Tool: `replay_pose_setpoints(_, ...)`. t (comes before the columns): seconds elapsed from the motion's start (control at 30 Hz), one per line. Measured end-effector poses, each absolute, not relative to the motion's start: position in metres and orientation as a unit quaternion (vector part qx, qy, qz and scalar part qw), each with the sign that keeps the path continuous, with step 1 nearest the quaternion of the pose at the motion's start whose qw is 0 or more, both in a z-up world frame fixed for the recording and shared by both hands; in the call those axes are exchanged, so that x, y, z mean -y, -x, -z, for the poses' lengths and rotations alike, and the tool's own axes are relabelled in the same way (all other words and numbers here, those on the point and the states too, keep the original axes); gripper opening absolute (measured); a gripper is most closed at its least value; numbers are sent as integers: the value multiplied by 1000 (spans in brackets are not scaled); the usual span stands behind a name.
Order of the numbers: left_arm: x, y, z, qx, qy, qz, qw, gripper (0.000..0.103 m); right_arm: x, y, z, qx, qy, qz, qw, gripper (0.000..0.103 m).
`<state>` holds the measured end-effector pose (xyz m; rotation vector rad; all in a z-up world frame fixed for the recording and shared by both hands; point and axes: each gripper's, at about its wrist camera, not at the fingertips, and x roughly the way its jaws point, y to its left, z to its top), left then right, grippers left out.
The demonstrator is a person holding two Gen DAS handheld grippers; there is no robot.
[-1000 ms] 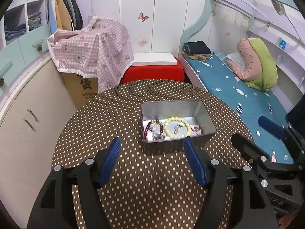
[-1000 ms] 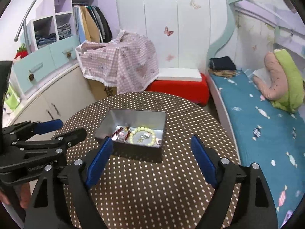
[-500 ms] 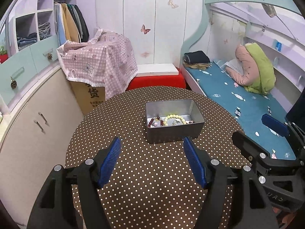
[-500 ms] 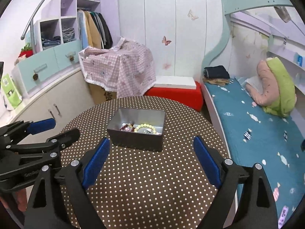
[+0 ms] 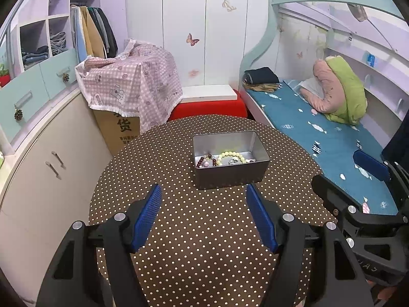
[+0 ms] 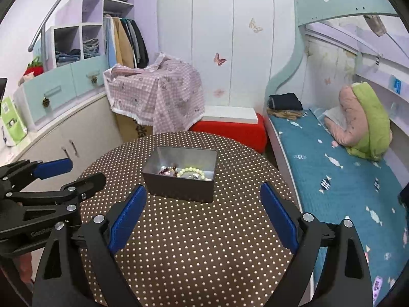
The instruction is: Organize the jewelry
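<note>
Two grippers are in my hands, and both have black plastic arms with flat blue pads that look ribbed. My left gripper is spread wide with nothing between its pads, and my right gripper is spread wide too, also holding nothing. Both point forward and down at the round table, which has a brown cloth with small white dots all over it. On the table sits a metal tin, a gray box with rounded corners, smooth shiny walls and an open top. It stands near the middle of the table, a little past my pads and not touching them. Inside the tin, on its floor, I see a bracelet of pale yellow round beads lying in a ring. Just beside it, toward the left, lies a bracelet of dark red beads, with a pink bead or two by it. Some small silvery bits lie inside the yellow ring, but they are too small for me to tell what they are. In the right view, my left gripper shows at the left edge, over the side of the table, with its pads apart. In the left view, my right gripper shows at the right edge, over the table's rim near the blue bed. Behind the table stand a red stool and a cardboard box under a pink checked cloth.
</note>
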<state>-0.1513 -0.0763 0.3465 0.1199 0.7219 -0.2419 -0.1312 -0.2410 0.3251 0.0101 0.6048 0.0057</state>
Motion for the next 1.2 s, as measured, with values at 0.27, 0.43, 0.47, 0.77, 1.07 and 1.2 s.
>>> replay_pose_setpoints(0.27,77,150,-346,-356,-62,115,925,66,239,129,-325,-301,-2,3,954,87)
replay_pose_setpoints(0.43,77,149,-346,-356,-64,115,925,66,236,126,-325,-302,3,5,953,87)
replay_pose_setpoints(0.47,77,149,-346,-356,-63,115,925,66,235,125,-325,-302,3,6,953,87)
replay_pose_setpoints(0.77,78,152,-344,-356,-65,112,925,66,235,126,-326,-299,8,9,954,87)
replay_pose_setpoints(1.07,78,154,-344,-356,-66,110,925,66,233,126,-325,-300,5,12,954,87)
replay_pose_setpoints(1.2,78,154,-344,-357,-65,111,925,66,233,127,-325,-300,5,13,954,87)
